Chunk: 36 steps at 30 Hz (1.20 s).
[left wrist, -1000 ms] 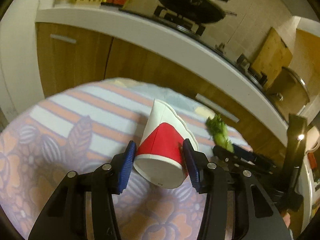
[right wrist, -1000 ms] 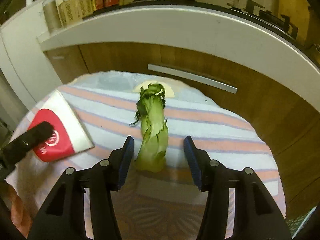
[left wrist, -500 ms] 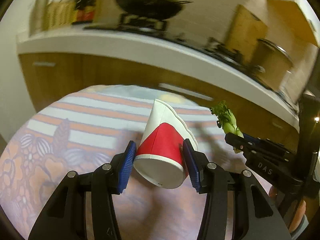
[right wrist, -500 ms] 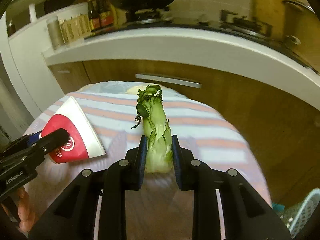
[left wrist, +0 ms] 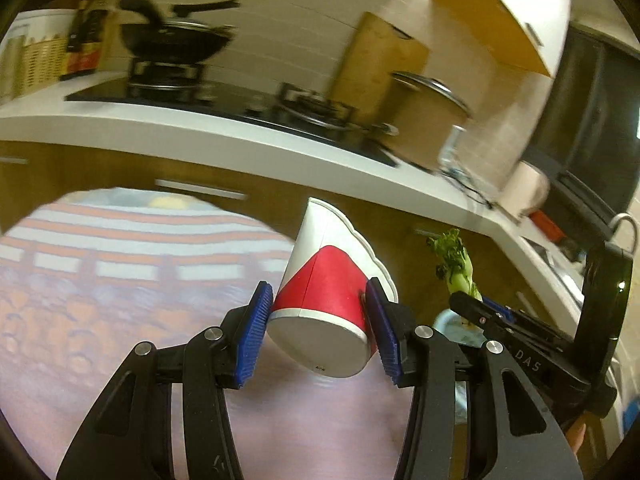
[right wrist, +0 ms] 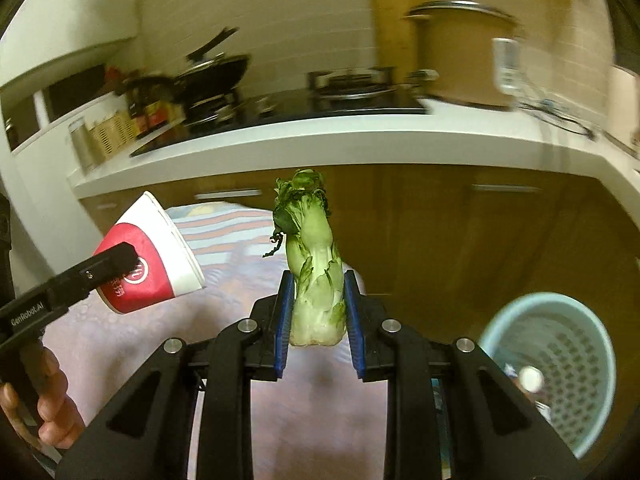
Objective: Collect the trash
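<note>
Red-and-white paper cup [left wrist: 328,288] is pinched across its lower body by the left claw [left wrist: 316,320], tipped so its base faces the camera and its rim points away, lifted off the striped, flowery cloth on the bench [left wrist: 120,280]. Over to its right, the right claw [right wrist: 316,312] has just been closing and is now narrow, both blue pads pressed on the pale stalk end of a wilted green vegetable [right wrist: 314,272] that stands leafy end up. So both bits of trash are picked and in the air, and this looks like the carry step. Next move, I'd guess, is swinging both over the light blue perforated bin [right wrist: 580,384] that sits low on the floor at the near right, past the bench edge, then opening each claw above its mouth. The cup is light and could slip or bounce off the rim, so get it properly over the opening first. The bin already has some stuff in it: something small, white and round plus other scraps too blurry to name.
</note>
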Tool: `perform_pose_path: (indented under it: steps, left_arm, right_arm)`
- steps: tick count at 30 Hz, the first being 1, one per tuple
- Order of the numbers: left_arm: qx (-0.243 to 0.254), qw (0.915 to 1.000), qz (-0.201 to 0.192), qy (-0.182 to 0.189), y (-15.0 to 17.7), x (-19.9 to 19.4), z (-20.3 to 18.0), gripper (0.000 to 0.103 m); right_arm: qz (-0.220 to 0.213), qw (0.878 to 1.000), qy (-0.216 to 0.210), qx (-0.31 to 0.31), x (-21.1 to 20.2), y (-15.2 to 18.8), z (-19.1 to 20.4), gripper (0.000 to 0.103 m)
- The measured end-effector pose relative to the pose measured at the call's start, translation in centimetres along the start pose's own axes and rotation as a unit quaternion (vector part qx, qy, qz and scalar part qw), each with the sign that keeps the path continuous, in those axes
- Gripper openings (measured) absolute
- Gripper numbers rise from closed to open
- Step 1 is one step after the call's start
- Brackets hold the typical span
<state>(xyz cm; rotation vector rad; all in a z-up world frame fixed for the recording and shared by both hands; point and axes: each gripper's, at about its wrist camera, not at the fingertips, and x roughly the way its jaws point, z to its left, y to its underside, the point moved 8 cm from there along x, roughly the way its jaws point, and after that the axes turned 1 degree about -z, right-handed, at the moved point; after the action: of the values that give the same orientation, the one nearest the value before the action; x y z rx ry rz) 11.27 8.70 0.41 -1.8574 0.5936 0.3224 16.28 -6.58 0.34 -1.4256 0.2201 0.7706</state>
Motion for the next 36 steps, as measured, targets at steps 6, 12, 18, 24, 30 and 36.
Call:
perform_pose_path:
  steps: [6,12,18,24,30,36]
  left_arm:
    - [0.028,0.9983,0.017,0.049,1.9,1.8,-7.1,0.047]
    - [0.073,0.9934,0.043,0.078,3.7,5.2,-14.1,0.047]
    - [0.105,0.9862,0.085,0.096,6.7,9.6,-19.8,0.047]
    - [0.123,0.9794,0.12,0.106,9.2,13.8,-22.8,0.048]
    - [0.137,0.976,0.135,0.102,10.2,15.9,-23.5,0.062]
    - [0.137,0.9773,0.129,0.097,10.0,15.5,-22.2,0.066]
  right_arm:
    - [-0.014,0.997,0.071,0.021,-4.3,1.6,-8.2,0.022]
    - [-0.004,0.99,0.125,0.063,-6.5,4.5,-16.1,0.022]
    - [0.025,0.982,0.143,0.118,-6.6,7.5,-22.3,0.022]
    - [0.051,0.977,0.148,0.142,-5.8,9.5,-25.1,0.023]
    - [0.07,0.974,0.148,0.158,-4.8,10.6,-26.3,0.031]
    - [0.062,0.974,0.151,0.156,-4.9,10.2,-26.2,0.04]
